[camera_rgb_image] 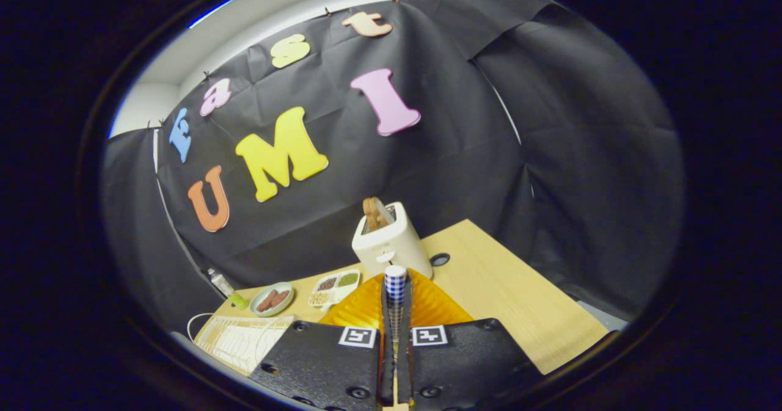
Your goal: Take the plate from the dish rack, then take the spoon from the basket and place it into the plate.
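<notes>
My gripper (396, 338) is shut on a spoon (395, 284) with a blue-and-white checked handle. The handle stands up between the two fingers and its rounded end pokes out past them. Under the fingers and just ahead of them lies an orange ribbed plate (427, 304) on the wooden table (507, 289). The spoon is held above the plate; its bowl end is hidden between the fingers. A white grid-like dish rack (244, 341) sits on the table to the left of the fingers.
A cream toaster (391, 246) with bread in its slot stands just beyond the plate. Left of it are a divided tray of grains (335, 287), a small dish of brown pieces (272, 299) and a bottle (223, 287). Right of the toaster is a round hole (439, 259) in the tabletop.
</notes>
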### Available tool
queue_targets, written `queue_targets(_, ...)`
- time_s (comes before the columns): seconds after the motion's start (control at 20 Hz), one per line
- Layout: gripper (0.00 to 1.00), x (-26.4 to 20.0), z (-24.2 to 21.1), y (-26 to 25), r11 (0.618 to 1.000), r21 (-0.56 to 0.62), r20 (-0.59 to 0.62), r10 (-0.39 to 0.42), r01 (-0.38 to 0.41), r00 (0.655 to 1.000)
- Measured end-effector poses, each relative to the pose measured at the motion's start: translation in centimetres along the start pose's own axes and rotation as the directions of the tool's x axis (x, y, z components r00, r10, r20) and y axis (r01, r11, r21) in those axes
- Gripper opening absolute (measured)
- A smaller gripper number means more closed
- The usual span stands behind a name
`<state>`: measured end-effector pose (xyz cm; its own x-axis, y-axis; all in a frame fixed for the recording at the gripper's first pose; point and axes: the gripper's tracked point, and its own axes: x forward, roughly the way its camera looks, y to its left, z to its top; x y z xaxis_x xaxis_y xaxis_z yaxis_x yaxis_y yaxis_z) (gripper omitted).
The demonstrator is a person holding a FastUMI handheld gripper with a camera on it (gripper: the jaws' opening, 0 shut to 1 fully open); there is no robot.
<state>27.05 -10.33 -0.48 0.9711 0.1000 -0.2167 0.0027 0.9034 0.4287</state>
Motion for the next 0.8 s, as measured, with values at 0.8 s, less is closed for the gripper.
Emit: queue_targets(0.8,0.08,-18.8,-12.4,20.7,0.958,-0.214,0.068,0.21,-0.191,0.975)
